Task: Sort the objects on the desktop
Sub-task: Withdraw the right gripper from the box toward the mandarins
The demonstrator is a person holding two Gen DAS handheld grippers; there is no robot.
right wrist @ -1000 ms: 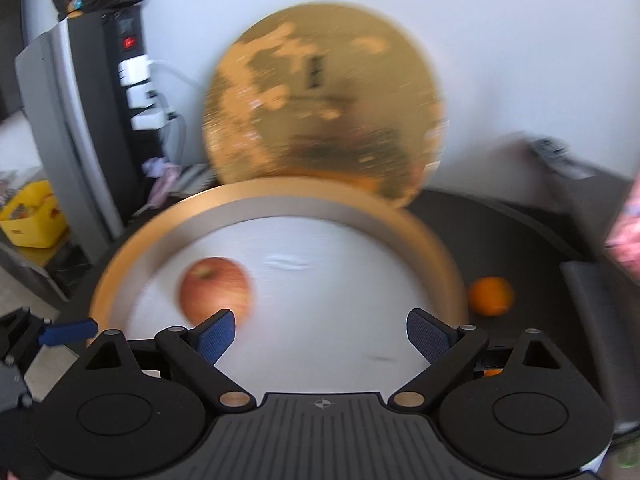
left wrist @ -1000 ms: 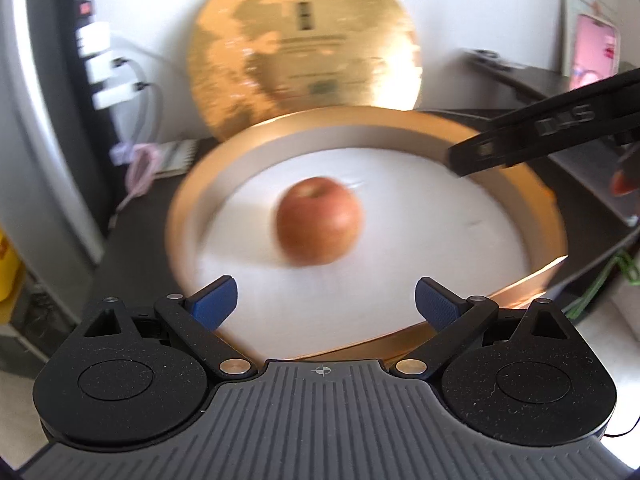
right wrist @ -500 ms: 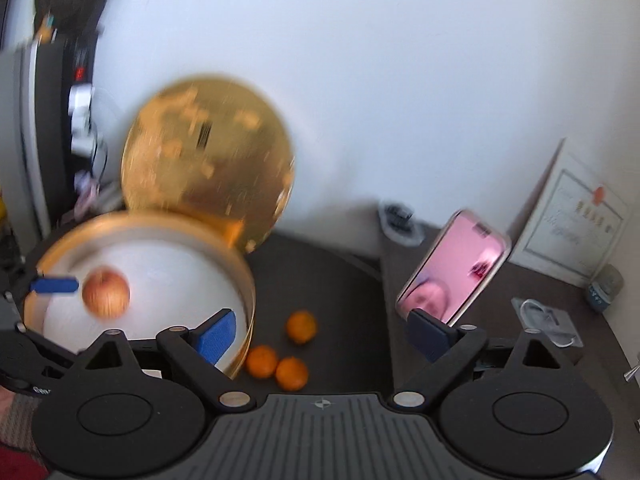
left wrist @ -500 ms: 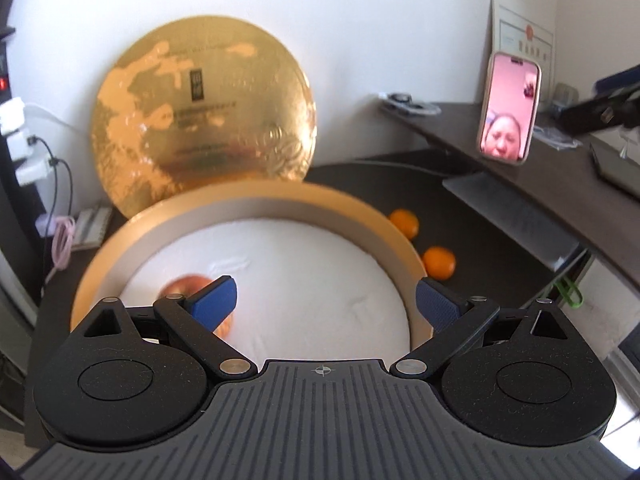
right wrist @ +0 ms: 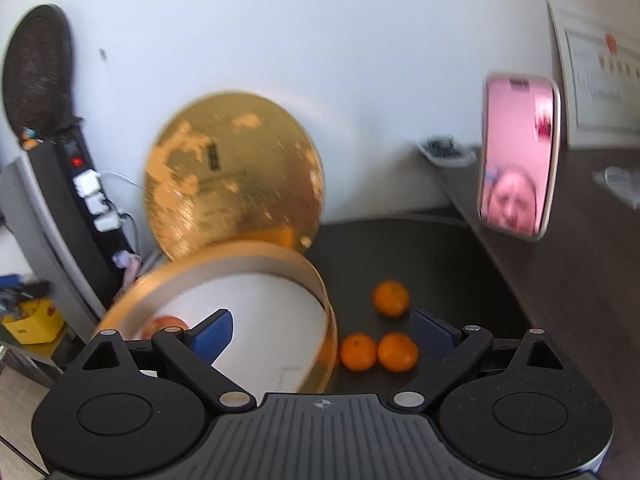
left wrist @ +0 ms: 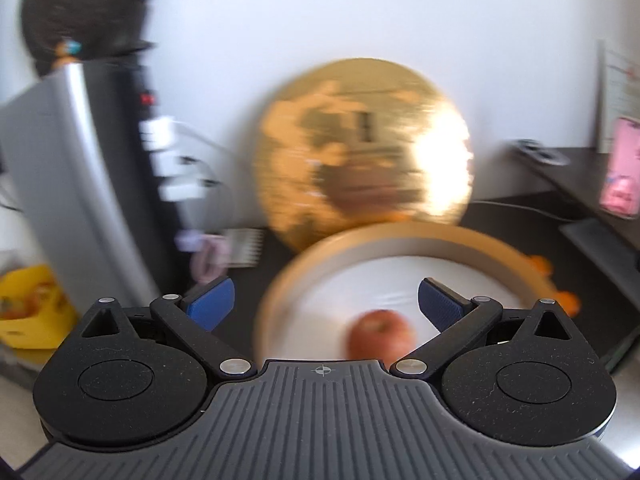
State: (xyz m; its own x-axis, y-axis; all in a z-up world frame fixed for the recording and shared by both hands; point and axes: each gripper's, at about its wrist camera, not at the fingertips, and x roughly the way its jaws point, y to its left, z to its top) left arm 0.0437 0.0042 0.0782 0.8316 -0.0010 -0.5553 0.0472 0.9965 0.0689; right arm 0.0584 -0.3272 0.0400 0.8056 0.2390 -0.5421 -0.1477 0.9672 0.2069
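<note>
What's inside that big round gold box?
One red apple lies on the white lining of the round gold box. In the right wrist view the right gripper covers the box's near part, so anything there stays hidden. Three oranges lie outside, on the dark desk.

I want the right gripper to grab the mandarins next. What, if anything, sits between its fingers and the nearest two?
Nothing visible. The right gripper is open, and the two nearest mandarins lie on bare dark desk just ahead, beside the round gold box's rim to their left.
</note>
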